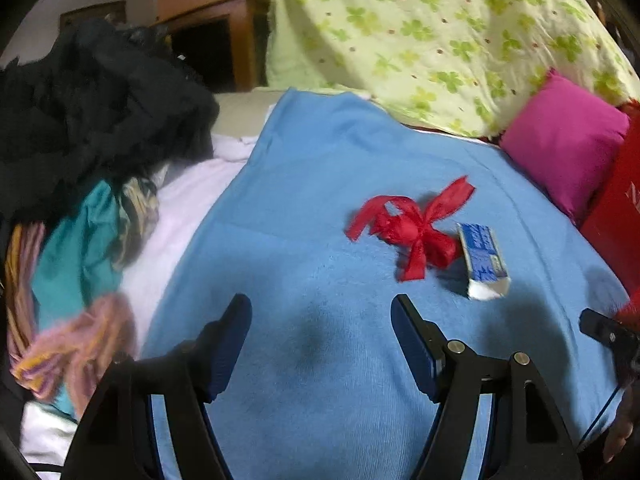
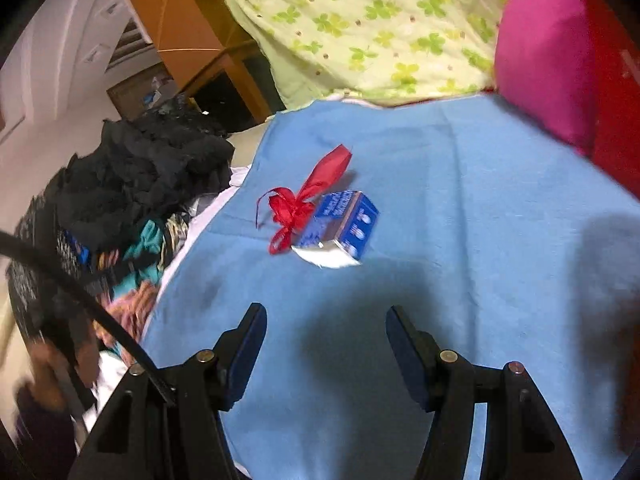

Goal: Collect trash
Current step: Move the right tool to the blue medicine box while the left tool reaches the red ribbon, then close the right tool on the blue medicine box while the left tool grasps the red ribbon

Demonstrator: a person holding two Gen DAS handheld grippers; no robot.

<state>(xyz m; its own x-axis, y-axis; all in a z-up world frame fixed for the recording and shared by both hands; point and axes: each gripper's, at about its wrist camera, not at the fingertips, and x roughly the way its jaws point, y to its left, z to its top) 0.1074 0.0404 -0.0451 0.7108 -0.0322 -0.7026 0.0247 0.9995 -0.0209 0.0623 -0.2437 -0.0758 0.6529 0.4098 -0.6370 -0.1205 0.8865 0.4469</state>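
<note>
Left gripper spread wide and holding nothing, hovering over the near part of a blue cloth, both padded fingers clear of the fabric. Right gripper likewise spread wide and holding nothing, above the same blue cloth, casting a dark shadow on it just ahead of the fingertips. Farther out on the cloth, well beyond both grippers — a crumpled red ribbon bow and, touching it on its right, a small blue-and-white carton lying on its side with a torn white end toward the camera. In the right wrist view, the red ribbon bow to the left of the carton, one tail sticking up and away, white scrap at the carton's near end. Heaped along the cloth's left edge: a black garment pile and, nearer, teal, striped and pinkish clothes. Behind the cloth, a pale green clover-print sheet; at the right, a magenta pillow beside something red — what it is, unclear. Orange wooden furniture at the back left.
</note>
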